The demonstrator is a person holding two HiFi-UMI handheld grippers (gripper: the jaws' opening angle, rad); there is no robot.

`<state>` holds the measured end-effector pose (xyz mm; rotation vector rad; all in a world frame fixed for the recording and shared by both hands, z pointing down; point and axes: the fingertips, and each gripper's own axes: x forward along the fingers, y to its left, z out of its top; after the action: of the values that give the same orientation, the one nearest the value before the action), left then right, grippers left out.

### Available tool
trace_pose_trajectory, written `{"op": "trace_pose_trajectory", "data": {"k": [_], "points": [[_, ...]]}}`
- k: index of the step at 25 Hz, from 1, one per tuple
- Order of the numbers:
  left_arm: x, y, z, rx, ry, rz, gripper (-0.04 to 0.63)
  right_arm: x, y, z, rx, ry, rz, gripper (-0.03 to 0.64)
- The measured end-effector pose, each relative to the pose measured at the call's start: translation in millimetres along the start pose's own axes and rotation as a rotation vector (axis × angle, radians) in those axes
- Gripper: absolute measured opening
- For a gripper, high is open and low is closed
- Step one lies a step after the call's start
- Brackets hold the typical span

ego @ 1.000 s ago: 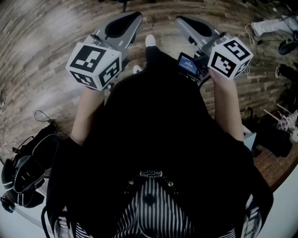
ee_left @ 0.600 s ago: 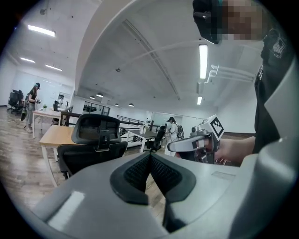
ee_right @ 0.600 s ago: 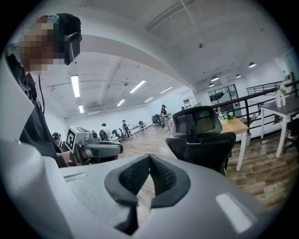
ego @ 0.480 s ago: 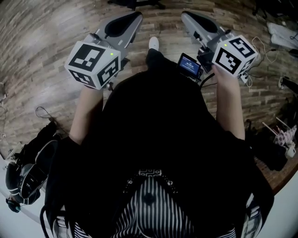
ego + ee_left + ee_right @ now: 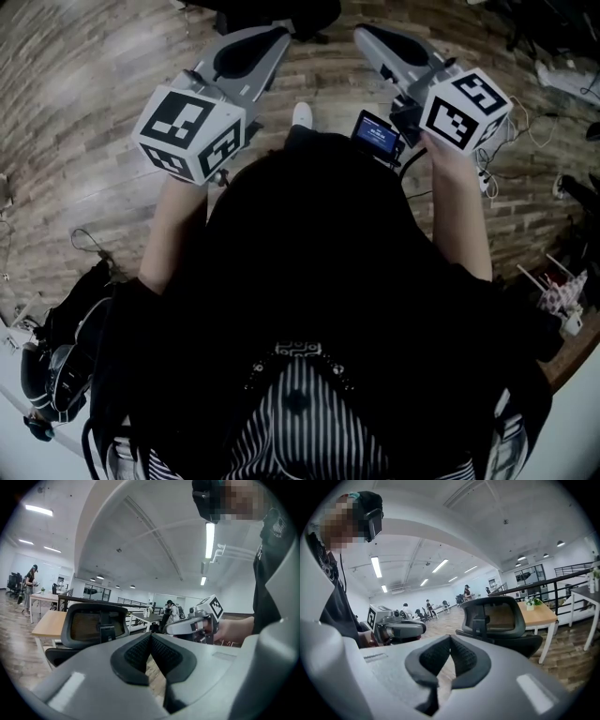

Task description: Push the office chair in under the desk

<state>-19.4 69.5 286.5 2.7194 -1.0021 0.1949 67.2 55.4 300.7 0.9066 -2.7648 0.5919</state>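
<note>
The black office chair (image 5: 96, 624) stands ahead of me with its mesh headrest facing me; in the right gripper view its headrest (image 5: 499, 616) sits in front of a light wooden desk (image 5: 539, 613). In the head view only a dark part of the chair (image 5: 272, 14) shows at the top edge. My left gripper (image 5: 151, 635) is shut with nothing between its jaws. My right gripper (image 5: 450, 638) is also shut and empty. Both point forward side by side, short of the chair, and touch nothing. Each appears in the other's view: right gripper (image 5: 194, 623), left gripper (image 5: 401, 630).
Wood-plank floor (image 5: 84, 112) lies below. A black bag (image 5: 56, 347) lies at the lower left, with cables and small clutter (image 5: 562, 291) at the right. More desks and several people (image 5: 32, 576) stand far back in the open office.
I have walked forward: the floor has slid down the head view, the bag has dropped toward the lower left, and the chair's dark part has come in at the top. Both grippers stay shut.
</note>
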Motion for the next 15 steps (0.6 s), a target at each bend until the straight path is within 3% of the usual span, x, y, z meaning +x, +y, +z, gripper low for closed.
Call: {"op": "trace_pose_trajectory", "data": {"k": [15], "points": [[90, 91, 21, -0.027, 0.026, 0.129, 0.005, 52, -122, 43, 0.015, 0.007, 0.079, 0.000]]}}
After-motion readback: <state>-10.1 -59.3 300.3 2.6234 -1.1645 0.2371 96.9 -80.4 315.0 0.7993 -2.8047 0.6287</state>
